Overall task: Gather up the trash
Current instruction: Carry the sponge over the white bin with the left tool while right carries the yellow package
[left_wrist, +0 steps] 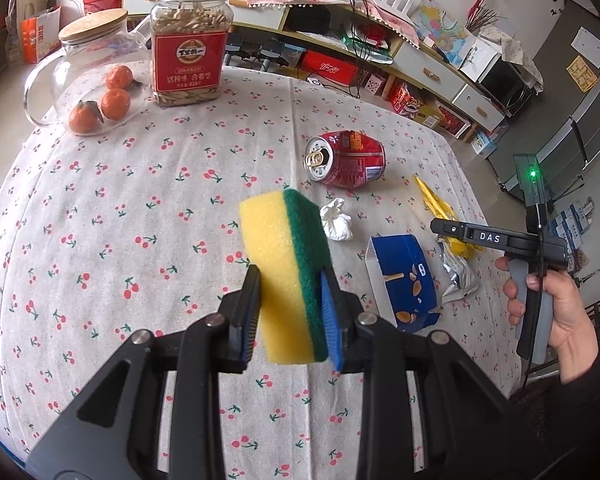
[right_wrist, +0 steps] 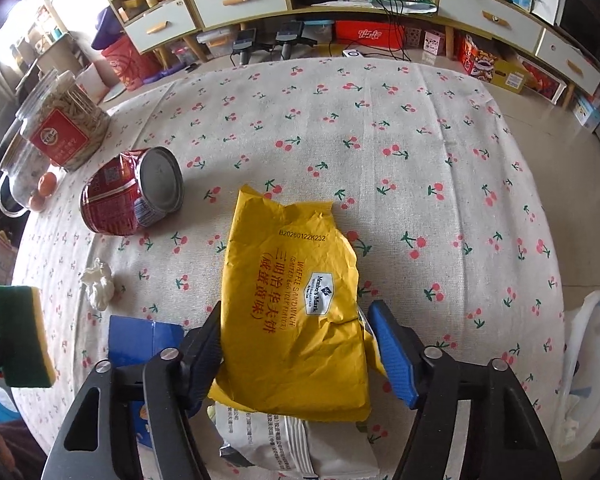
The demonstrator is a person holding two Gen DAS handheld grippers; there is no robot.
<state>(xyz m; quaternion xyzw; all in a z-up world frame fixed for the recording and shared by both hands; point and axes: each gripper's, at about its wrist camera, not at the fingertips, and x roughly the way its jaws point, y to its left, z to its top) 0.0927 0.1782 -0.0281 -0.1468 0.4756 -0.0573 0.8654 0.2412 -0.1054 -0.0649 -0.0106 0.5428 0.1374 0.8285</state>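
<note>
The left gripper (left_wrist: 288,308) is clamped on a yellow-and-green sponge (left_wrist: 286,264), which stands on edge between its pads and is held up off the cherry-print tablecloth (left_wrist: 140,200). Ahead of it and slightly to the right lies a crumpled white tissue (left_wrist: 338,220); beyond that, a dented red drink can (left_wrist: 346,159) rests on its side with its pull-tab end facing the camera. Just right of the gripper sits a blue snack box (left_wrist: 406,276), flattened and open, with a silver foil wrapper (left_wrist: 458,276) beside it. Far ahead on the left stand a clear jar of seeds with a red label (left_wrist: 190,44) and a glass pot with a wooden lid (left_wrist: 88,68), tangerines (left_wrist: 102,104) showing through it.

The right gripper (right_wrist: 300,352) — gripped by a hand (left_wrist: 552,304) at the table's right edge — points steeply down at a yellow waffle-sandwich wrapper (right_wrist: 296,300). Its jaws stand partly open, one on each side of the wrapper. The left pad lies against the wrapper's edge, while the blue right pad stands just clear of it, so the wrapper is not pinched. The wrapper lies flat on the cloth, its near end overlapping the silver foil wrapper below it. To the left of this gripper are the blue box, the tissue and, further ahead, the can with its base towards the camera.
</note>
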